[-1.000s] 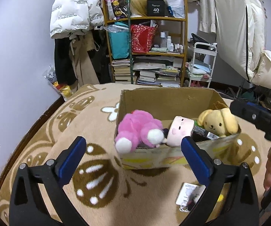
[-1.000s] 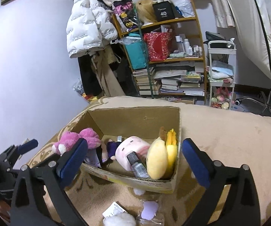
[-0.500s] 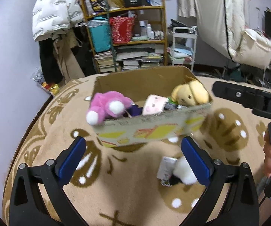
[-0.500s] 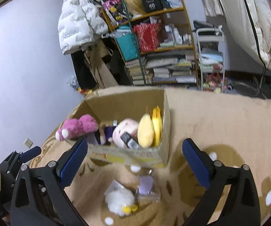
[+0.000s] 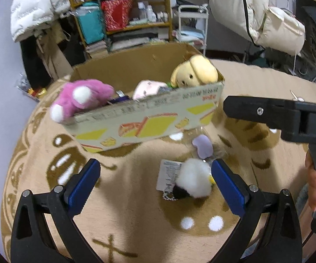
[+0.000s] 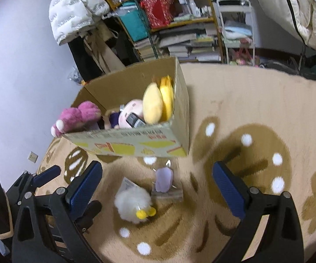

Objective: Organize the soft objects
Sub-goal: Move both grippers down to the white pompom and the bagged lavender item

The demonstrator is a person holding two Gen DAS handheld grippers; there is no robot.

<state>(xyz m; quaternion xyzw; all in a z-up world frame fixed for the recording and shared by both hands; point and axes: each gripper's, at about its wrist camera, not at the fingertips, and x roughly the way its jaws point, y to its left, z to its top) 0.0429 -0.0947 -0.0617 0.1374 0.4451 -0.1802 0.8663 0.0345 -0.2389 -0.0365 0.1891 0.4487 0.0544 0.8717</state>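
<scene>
Both hand-held grippers, left (image 5: 155, 183) and right (image 6: 156, 186), gape wide, empty. Fluffy white plush toy (image 6: 132, 203) lies lower centre on the rug, near the open cardboard box (image 6: 136, 145).

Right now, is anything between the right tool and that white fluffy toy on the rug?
Nothing visible. The right tool is open and the white toy lies on the rug between its fingers' line, uncovered. A small purple packet sits just beyond it, before the box, not in the way.

Bare rug (image 6: 234, 100) lying open right of the cardboard box (image 6: 136, 146). White plush (image 6: 132, 202) and purple packet (image 6: 164, 179) sitting just before the box, between both sets of spread jaws. Box crowded with toys.
</scene>
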